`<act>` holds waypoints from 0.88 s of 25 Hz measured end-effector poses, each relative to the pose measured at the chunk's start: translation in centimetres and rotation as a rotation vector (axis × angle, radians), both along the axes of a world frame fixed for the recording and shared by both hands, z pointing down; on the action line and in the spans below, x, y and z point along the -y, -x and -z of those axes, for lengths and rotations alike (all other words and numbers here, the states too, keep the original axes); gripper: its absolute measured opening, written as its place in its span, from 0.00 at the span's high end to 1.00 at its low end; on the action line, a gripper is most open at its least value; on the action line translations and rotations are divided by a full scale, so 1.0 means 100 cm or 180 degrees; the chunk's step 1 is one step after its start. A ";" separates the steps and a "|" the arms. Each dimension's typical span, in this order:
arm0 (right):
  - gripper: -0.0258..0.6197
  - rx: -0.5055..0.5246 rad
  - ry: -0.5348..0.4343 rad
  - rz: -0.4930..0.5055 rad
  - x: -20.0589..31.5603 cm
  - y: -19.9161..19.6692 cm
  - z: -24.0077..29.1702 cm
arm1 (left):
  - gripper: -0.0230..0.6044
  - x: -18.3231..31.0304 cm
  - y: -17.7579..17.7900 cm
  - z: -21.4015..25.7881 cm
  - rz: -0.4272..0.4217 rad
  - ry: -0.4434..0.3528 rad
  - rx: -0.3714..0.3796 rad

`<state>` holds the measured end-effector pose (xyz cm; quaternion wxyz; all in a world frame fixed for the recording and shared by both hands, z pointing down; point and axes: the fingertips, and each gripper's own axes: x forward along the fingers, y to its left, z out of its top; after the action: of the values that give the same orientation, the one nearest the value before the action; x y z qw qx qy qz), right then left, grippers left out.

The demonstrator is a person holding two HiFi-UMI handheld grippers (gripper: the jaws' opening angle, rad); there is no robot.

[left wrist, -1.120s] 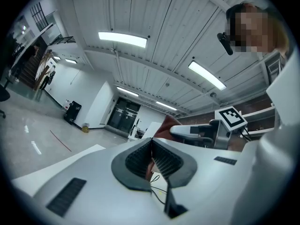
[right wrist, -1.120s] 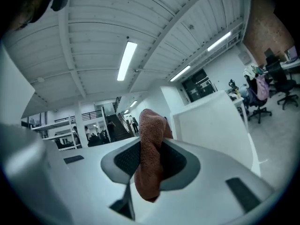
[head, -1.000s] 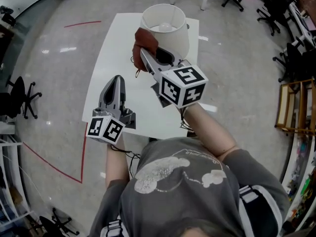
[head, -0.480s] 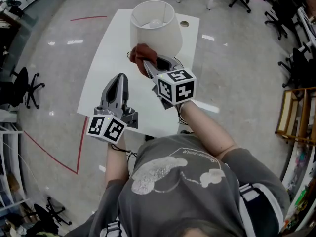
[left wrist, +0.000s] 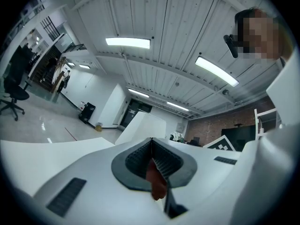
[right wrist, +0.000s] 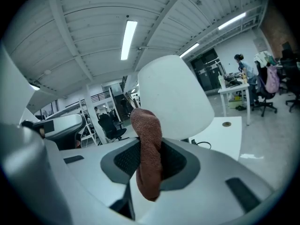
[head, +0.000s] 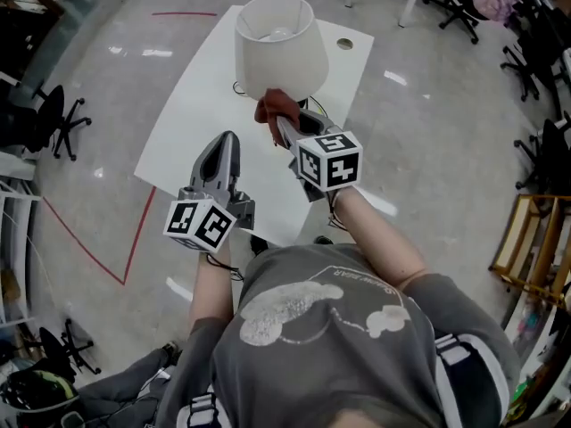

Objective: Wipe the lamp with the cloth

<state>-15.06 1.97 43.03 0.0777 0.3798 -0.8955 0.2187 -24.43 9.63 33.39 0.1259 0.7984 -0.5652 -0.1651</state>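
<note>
Right tongs (head: 284,125) clamp a nubby rust-brown cloth (head: 270,107) just before the smooth white conical lamp (head: 275,47). Left tongs (head: 227,141) sit pressed together.

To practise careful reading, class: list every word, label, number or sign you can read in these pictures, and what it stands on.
No words or numbers can be read anywhere.
Marker cube of the left gripper: black-and-white square patterns only, no letters.
Second marker cube, of the right gripper: the same, patterns only.
Shirt print: a pale picture with a line of lettering, too small to read.
</note>
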 end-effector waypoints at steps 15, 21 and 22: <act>0.81 0.0404 -0.0605 0.0357 0.033 -0.041 0.109 | 0.95 -0.023 -0.045 0.031 0.0498 -0.0249 0.0246; 0.81 0.0409 -0.0517 0.0153 0.047 -0.032 0.094 | 0.95 -0.017 -0.024 0.020 0.0391 -0.0171 0.0233; 0.81 0.0427 -0.0481 0.0110 0.047 -0.031 0.091 | 0.95 -0.015 -0.018 0.018 0.0383 -0.0144 0.0223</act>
<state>-11.97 -2.72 33.89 -0.0076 0.3536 -0.9190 0.1742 -22.59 11.17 31.59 0.0778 0.7709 -0.6123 -0.1571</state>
